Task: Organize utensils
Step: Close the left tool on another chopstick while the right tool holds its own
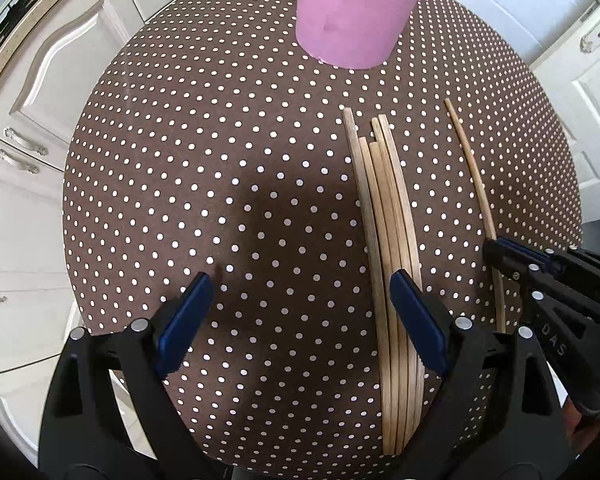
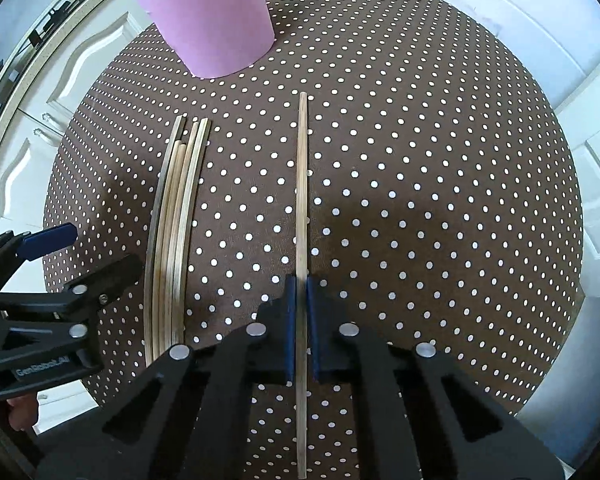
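Observation:
Several wooden chopsticks [image 1: 392, 264] lie side by side in a bundle on the brown polka-dot table [image 1: 220, 184]. The bundle also shows in the right wrist view [image 2: 176, 232]. My right gripper [image 2: 301, 292] is shut on a single chopstick [image 2: 302, 184] that lies apart from the bundle, to its right. That gripper [image 1: 496, 250] and chopstick [image 1: 474, 172] show at the right of the left wrist view. My left gripper [image 1: 302, 296] is open, low over the table, its right finger above the bundle. A pink cup [image 1: 356, 8] stands at the far side, also in the right wrist view [image 2: 210, 16].
The round table's edge curves close on all sides. White cabinet doors with metal handles [image 1: 20, 144] stand to the left and white cabinets [image 1: 580, 92] to the right. My left gripper [image 2: 60, 260] shows at the left of the right wrist view.

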`<state>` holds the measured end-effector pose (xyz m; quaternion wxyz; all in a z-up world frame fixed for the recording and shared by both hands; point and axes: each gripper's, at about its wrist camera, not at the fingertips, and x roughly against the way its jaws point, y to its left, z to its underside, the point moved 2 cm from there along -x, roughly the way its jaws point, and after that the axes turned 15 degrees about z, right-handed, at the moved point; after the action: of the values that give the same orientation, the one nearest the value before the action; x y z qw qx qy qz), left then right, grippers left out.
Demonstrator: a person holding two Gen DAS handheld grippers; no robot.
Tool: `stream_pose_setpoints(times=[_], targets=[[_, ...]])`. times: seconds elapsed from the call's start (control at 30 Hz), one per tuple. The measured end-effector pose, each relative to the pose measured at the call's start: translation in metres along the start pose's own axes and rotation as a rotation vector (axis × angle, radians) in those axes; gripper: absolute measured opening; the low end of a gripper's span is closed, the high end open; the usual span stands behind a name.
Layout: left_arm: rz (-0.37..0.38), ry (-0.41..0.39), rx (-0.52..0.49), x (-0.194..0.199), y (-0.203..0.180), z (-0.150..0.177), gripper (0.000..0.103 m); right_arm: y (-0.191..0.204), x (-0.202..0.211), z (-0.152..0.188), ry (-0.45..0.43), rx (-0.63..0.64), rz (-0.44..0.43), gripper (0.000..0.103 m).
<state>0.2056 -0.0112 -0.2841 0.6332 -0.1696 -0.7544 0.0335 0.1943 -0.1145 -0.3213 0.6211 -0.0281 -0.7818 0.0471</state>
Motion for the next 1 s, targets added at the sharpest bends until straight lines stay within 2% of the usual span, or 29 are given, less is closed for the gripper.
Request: stream_pose_setpoints(times=[0.2,0.47,0.67,0.7,0.8,0.87,0.97,1.0], targets=[[-0.076,0.024,-0.014,-0.019,-0.013,-0.011,0.088,-0.004,0.0,0.005,0.002,-0.014,-0.027,0.005],[-0.074,0.041,0.034,-0.03,-0.015,-0.019,0.088,-0.019,0.003,0.011,0.001,-0.018,-0.04,0.005],[-0.025,0.048,0.095,-0.037,-0.008,-0.026,0.086,-0.018,0.002,0.007,0.004,-0.026,-0.049,0.005],[-0.004,0.047,0.099,-0.036,-0.006,-0.025,0.084,-0.019,0.002,0.007,0.004,-0.026,-0.049,0.005],[0.039,0.03,0.087,-0.035,-0.008,-0.025,0.066,-0.018,0.004,0.006,0.005,-0.025,-0.045,0.005],[0.06,0.026,0.055,-0.034,-0.015,-0.025,0.048,-0.014,0.007,0.006,0.005,-0.024,-0.041,0.005],[0.091,0.024,0.039,-0.035,-0.022,-0.025,0.033,-0.011,0.007,0.005,0.004,-0.019,-0.036,0.005],[0.093,0.027,0.033,-0.036,-0.024,-0.025,0.032,-0.011,0.007,0.005,0.004,-0.019,-0.036,0.005]])
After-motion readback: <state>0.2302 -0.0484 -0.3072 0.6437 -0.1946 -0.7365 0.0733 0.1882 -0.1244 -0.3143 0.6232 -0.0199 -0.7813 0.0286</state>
